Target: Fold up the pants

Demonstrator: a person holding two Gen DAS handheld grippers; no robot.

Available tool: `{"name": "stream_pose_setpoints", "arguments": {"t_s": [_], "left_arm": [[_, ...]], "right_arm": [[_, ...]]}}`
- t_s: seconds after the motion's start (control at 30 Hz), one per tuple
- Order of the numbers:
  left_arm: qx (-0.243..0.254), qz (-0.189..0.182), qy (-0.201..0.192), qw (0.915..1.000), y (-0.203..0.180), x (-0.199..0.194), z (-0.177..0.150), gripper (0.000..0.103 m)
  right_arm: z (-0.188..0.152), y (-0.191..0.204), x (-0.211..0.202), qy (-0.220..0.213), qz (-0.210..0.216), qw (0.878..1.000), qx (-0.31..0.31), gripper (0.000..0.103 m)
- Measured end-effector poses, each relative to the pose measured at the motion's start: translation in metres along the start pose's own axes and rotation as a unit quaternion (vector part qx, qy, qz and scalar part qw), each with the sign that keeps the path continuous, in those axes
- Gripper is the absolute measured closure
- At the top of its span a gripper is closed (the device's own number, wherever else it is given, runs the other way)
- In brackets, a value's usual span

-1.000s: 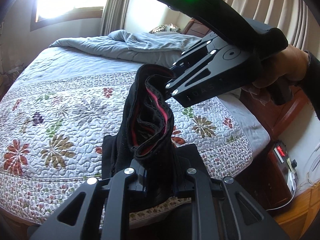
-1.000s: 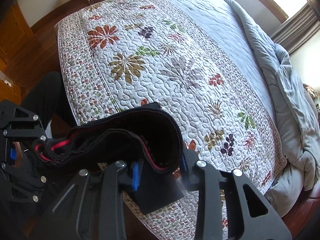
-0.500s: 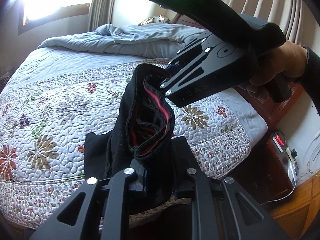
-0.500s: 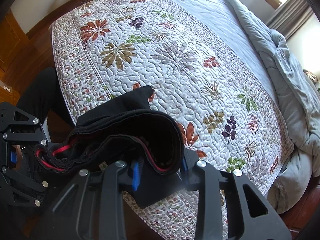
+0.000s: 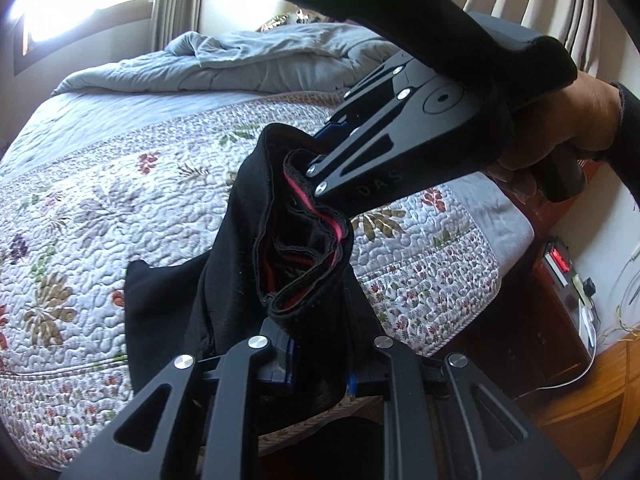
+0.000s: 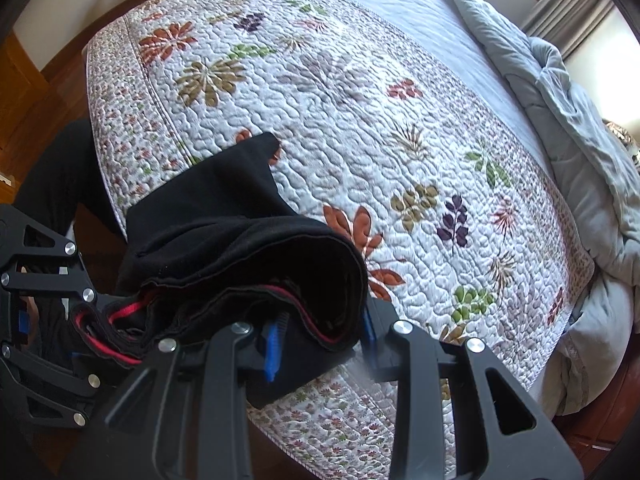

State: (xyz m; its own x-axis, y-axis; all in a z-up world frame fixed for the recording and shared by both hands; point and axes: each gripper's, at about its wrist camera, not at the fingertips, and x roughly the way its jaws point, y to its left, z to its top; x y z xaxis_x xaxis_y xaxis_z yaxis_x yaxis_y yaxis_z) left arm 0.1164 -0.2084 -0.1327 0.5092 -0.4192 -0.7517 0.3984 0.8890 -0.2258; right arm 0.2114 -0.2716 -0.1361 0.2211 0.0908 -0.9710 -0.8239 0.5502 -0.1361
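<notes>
Pants (image 5: 304,248) — gripper (image 5: 316,178) lettering "DAS"

Open quilt (image 6: 360,92) ahead; bunched comforter (image 6: 580,128) beyond

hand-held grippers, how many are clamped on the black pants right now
2. The left hand-held gripper grips the waistband of the black pants nearest its camera; the right hand-held gripper bites the waistband's far end, over the quilt.

Lower legs of the pants (image 6: 208,216) drop past the bed (image 6: 132,92) edge, out of sight. Right gripper (image 5: 320,156) tips buried in the waistband folds; left gripper (image 5: 320,360) pads likewise covered by cloth. Small device with a red display (image 5: 558,260) by the wall, perhaps a clock; digits too blurred to read.
</notes>
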Motion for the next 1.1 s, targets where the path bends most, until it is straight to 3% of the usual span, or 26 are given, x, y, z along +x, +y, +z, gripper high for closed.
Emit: {"name": "stream_pose_setpoints", "arguments": {"t_s": [1.1], "left_arm": [[0.005, -0.021, 0.078, 0.9967, -0.024, 0.108, -0.022, 0.084]], "right_arm": [[-0.064, -0.039, 0.092, 0.041, 0.038, 0.998, 0.028, 0.072]]}}
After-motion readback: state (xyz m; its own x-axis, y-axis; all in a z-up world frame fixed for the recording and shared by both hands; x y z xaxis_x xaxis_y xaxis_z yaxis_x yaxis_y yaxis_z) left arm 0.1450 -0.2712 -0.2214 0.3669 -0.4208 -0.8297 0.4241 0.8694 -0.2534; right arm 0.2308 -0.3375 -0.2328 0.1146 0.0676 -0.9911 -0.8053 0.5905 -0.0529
